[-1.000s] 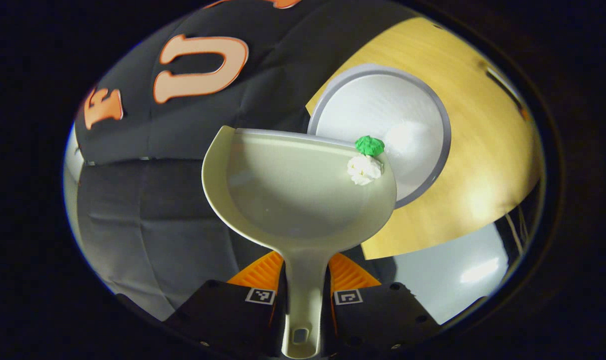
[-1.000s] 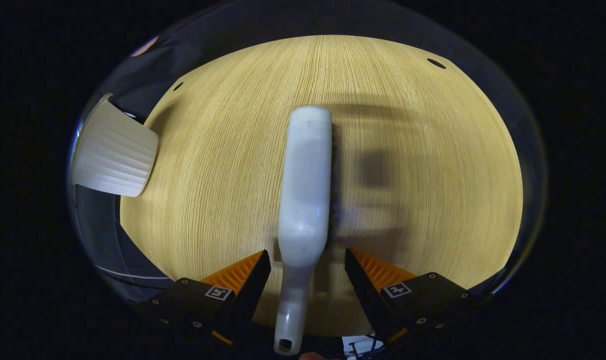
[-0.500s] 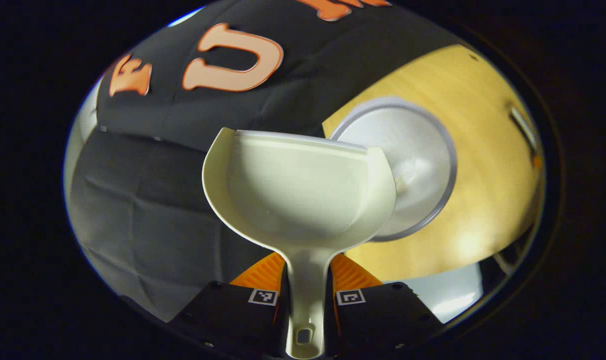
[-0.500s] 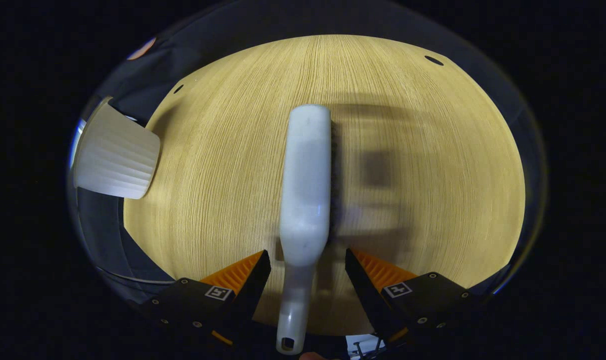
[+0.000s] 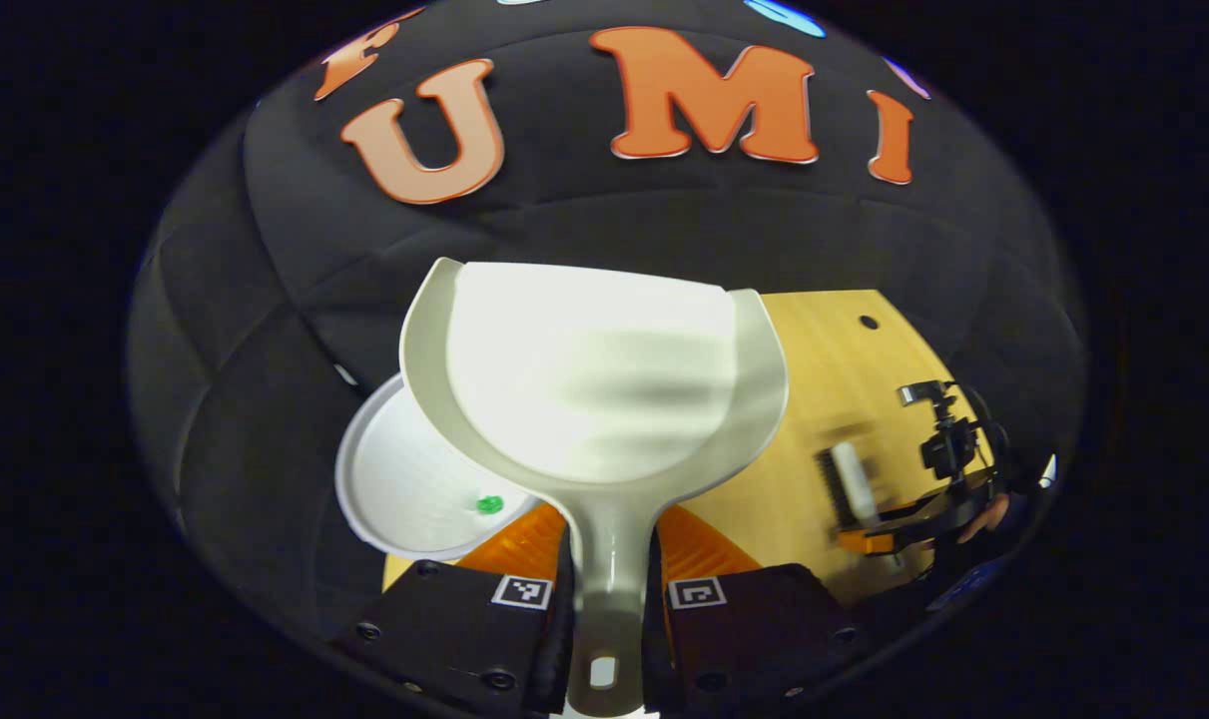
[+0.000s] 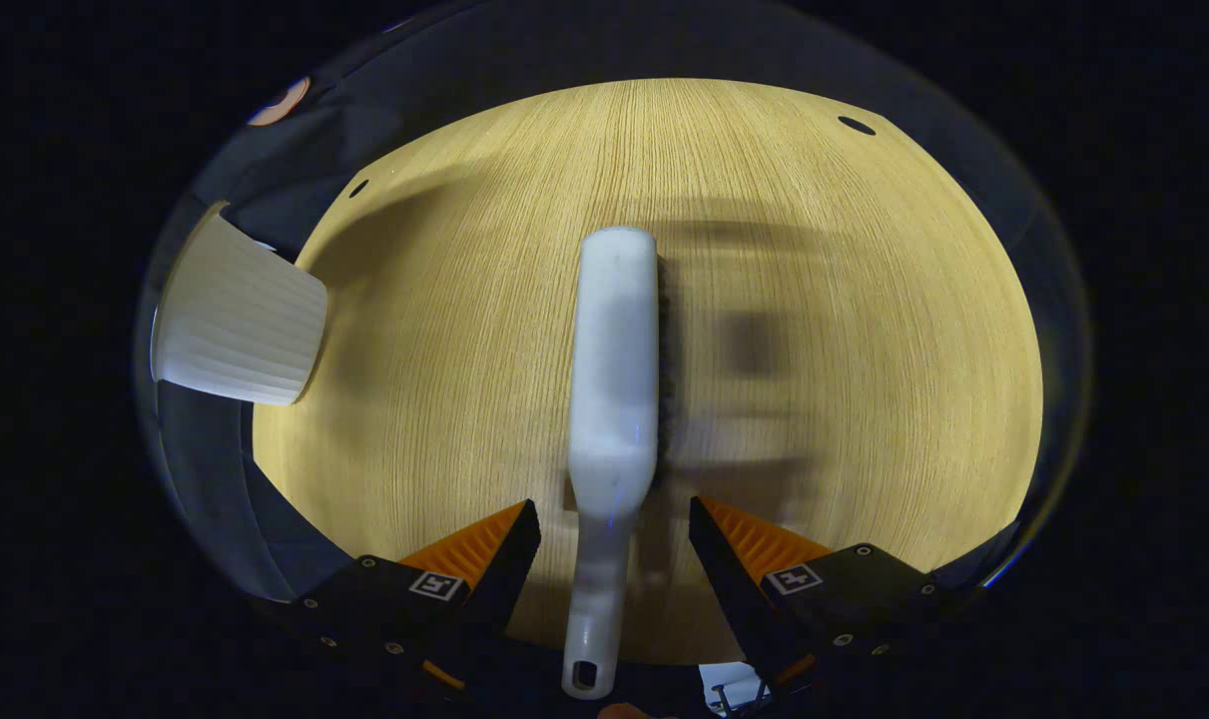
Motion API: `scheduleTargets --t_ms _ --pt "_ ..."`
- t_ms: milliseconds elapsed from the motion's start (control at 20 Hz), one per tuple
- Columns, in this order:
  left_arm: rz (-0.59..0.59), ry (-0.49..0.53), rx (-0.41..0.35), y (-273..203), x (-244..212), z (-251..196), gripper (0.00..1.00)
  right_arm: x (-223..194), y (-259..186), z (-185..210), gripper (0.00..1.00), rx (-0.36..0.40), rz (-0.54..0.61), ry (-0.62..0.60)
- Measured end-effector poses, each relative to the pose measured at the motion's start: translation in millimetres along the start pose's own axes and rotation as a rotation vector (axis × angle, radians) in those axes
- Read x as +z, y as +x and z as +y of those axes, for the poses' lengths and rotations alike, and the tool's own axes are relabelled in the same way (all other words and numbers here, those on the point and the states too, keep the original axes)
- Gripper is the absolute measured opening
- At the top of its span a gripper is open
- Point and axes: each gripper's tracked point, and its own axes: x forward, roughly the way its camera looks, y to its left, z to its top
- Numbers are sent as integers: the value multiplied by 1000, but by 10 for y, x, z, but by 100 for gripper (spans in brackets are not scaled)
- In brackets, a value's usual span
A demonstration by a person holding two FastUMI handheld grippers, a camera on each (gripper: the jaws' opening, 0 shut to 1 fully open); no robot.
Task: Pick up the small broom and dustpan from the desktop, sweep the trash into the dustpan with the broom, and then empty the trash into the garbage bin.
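My left gripper (image 5: 609,539) is shut on the handle of the pale dustpan (image 5: 594,389), whose scoop is held up, level and empty. Below its left side stands the white garbage bin (image 5: 394,479), with a green scrap of trash (image 5: 489,504) inside. In the right gripper view the white broom (image 6: 614,369) lies flat on the wooden table (image 6: 814,300), bristles to the right. My right gripper (image 6: 614,524) is open, its fingers standing well apart on either side of the broom's handle. The left gripper view shows the same broom (image 5: 849,479) far right, beside the right gripper (image 5: 923,509).
The ribbed white bin (image 6: 235,320) stands at the table's left corner in the right gripper view. Small dark holes (image 6: 857,126) mark the tabletop near its far edge. The booth's black cloth wall (image 5: 265,300) rises behind the dustpan.
The green and white trash slid off the dustpan into the bin. My left gripper then swung the empty dustpan up and away, so the bin now sits low left. The broom barely shifted.
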Motion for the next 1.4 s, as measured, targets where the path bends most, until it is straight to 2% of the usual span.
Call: scheduleTargets --t_ms 50,200,350,700,1200,1300,1400 --pt "4 -10 -39 146 18 -200 28 -13 -7 -11 94 -4 0 -3" --pt "25 -31 -141 564 -303 -775 28 -26 -26 -61 94 -12 -5 -6" --pt "133 -88 -188 966 -721 -977 29 -28 -44 -120 94 -22 -11 4" --pt "304 -176 -187 1507 -1458 -1187 29 -43 -37 -139 94 -28 -14 12" --pt "433 -158 -198 1650 -1927 -1274 29 -91 -11 -153 94 -36 -6 25" --pt "488 -154 -199 1627 -2062 -1307 31 -82 -13 -148 94 -34 -12 31" --pt "473 -139 -210 1640 -2053 -1335 34 -73 -29 -147 94 -31 -17 38"
